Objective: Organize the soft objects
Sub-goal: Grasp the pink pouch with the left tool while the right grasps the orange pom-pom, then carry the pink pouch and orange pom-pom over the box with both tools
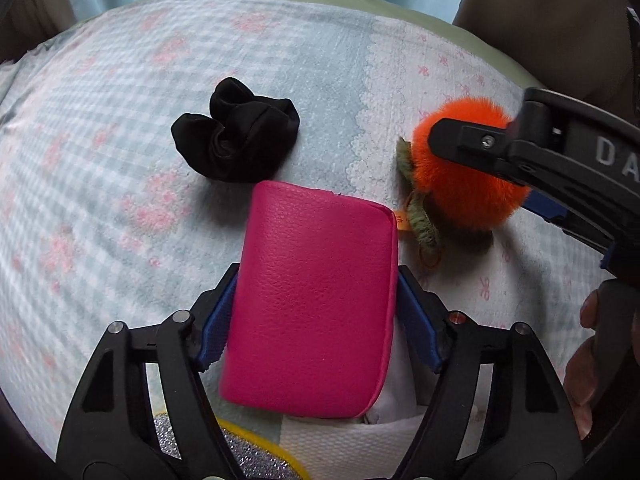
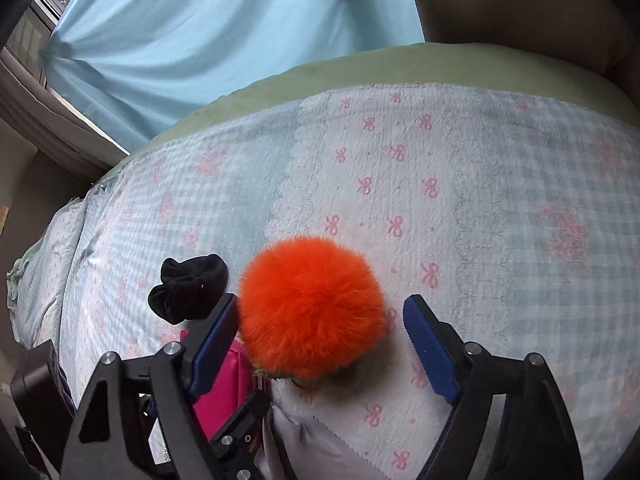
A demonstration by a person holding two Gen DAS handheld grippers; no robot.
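Pink leather-look pouch (image 1: 316,300) lies flat on the bedspread (image 1: 100,160), a pale blue-and-white checked cover printed with pink bows. In the left wrist view it fills the lower centre, and the left gripper (image 1: 316,320) straddles it: both blue pads (image 1: 418,320) sit against its long sides, so the jaws are clamped on the pouch. A black scrunchie (image 1: 236,136) rests at 11 o'clock from the pouch, just apart from its top edge. At 2 o'clock from the pouch sits an orange fluffy pompom (image 1: 468,168) with green leaf-like trim (image 1: 424,224) under it.

In the right wrist view the right gripper (image 2: 316,344) brackets that pompom (image 2: 310,306). Its left blue pad (image 2: 212,344) touches the fur, while the right one stands clear with bedspread (image 2: 500,200) showing between, so the jaws are apart and not yet gripping. The scrunchie (image 2: 188,288) lies at 9 o'clock from the pompom, and the pouch (image 2: 222,388) shows at 7 o'clock, partly hidden behind the gripper. A light blue curtain (image 2: 220,36) hangs beyond the bed.
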